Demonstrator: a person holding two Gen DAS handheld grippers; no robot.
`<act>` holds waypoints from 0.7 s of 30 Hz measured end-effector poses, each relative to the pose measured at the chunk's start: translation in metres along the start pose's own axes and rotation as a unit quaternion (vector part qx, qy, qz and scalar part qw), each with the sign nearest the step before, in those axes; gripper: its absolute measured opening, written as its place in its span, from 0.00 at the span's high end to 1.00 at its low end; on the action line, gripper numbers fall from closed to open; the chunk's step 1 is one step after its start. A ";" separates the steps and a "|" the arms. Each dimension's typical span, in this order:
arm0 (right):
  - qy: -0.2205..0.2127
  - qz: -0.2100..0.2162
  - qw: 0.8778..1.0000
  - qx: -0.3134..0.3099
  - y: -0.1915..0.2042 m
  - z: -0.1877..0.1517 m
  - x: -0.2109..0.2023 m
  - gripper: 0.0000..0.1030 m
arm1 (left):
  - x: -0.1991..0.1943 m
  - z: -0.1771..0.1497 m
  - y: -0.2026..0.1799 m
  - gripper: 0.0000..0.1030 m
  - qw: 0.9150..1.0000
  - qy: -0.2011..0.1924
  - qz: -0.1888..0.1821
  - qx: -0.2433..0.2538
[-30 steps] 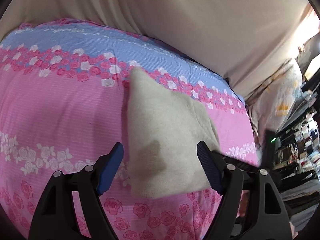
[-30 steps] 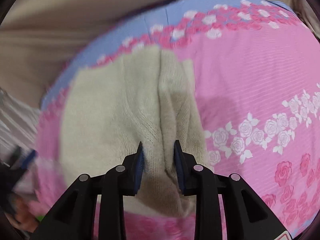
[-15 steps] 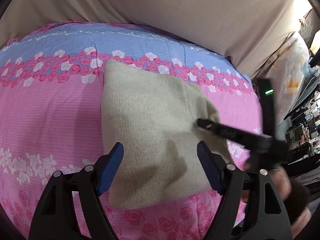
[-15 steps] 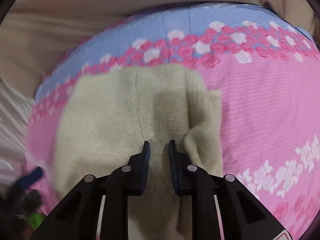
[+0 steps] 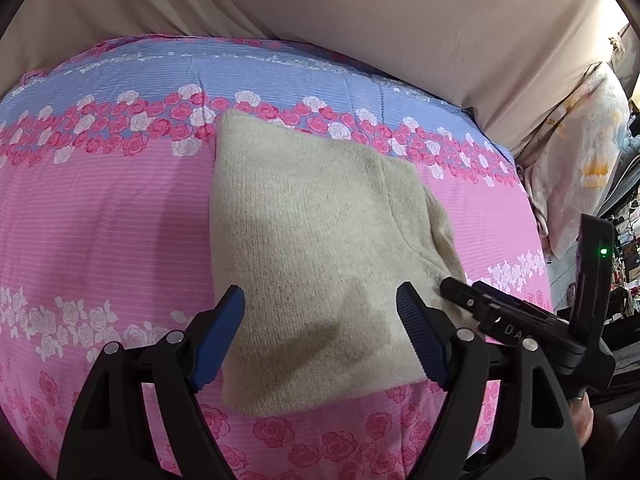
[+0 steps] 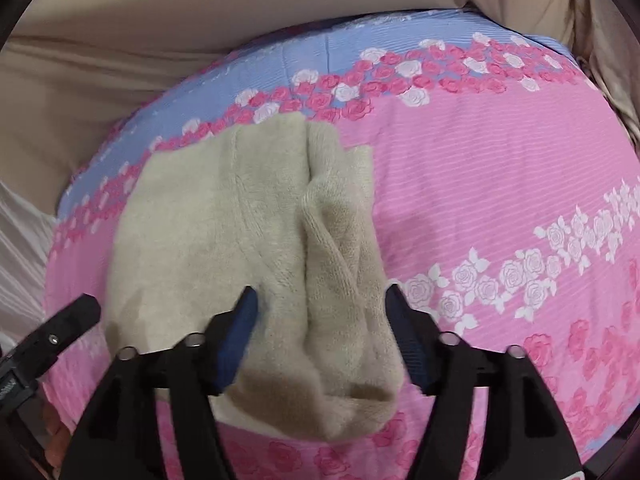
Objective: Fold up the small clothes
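A beige knitted garment [image 5: 316, 248] lies folded flat on a pink floral bedspread [image 5: 100, 220]. In the right wrist view the garment [image 6: 248, 248] shows a rumpled folded edge along its right side. My left gripper [image 5: 320, 336] is open and empty above the garment's near edge. My right gripper [image 6: 320, 332] is open and empty over the garment's rumpled near-right part. The right gripper also shows in the left wrist view [image 5: 520, 320] at the garment's right edge. The left gripper's finger [image 6: 60, 328] shows at the left in the right wrist view.
The bedspread [image 6: 480, 184] has a blue band with roses at the far side. A beige sheet [image 5: 360, 12] rises behind it. A pale floral pillow [image 5: 584, 160] and cluttered shelves stand at the far right.
My right gripper was shut on the garment's folded edge; it has let go and opened. The garment now lies flat. My left gripper stayed open and shifted slightly over the garment.
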State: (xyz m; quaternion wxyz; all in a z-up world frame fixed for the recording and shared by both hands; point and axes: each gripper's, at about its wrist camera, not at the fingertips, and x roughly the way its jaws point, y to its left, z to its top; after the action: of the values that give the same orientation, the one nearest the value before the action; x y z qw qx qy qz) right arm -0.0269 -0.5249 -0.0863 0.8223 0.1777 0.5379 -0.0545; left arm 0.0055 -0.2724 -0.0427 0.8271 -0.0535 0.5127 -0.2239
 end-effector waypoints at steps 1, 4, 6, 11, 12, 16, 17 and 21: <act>0.017 0.012 1.000 0.007 -0.002 0.000 0.009 0.36 | 0.002 0.000 -0.001 0.26 1.000 0.002 0.001 -0.001; 0.008 0.054 0.998 0.027 -0.003 -0.002 0.006 0.76 | 0.007 0.000 -0.003 0.26 1.000 0.008 0.004 0.002; -0.031 0.059 0.998 0.008 0.005 0.000 -0.023 0.79 | 0.005 0.001 -0.004 0.26 1.000 0.004 0.005 0.000; -0.028 0.035 0.999 0.001 -0.013 -0.002 -0.016 0.78 | 0.007 0.001 -0.001 0.24 1.000 -0.004 0.000 -0.009; 0.001 0.026 1.000 0.001 -0.021 -0.007 0.010 0.74 | 0.012 0.000 0.000 0.24 1.000 0.006 0.002 -0.012; -0.025 0.055 0.997 0.040 -0.030 -0.003 -0.006 0.48 | 0.024 0.000 0.015 0.24 0.999 0.019 0.000 -0.046; -0.041 0.045 0.998 0.033 -0.028 0.001 -0.014 0.41 | 0.022 0.001 0.021 0.23 0.998 0.013 -0.010 -0.055; -0.025 0.061 0.998 0.015 -0.035 0.016 0.002 0.23 | 0.029 0.014 0.049 0.20 0.992 0.016 -0.033 -0.119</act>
State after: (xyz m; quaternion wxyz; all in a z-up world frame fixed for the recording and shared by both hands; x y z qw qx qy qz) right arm -0.0223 -0.5627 -0.0907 0.8345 0.2214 0.5044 -0.0169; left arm 0.0437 -0.2432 -0.0762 0.7985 -0.1647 0.5470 -0.1899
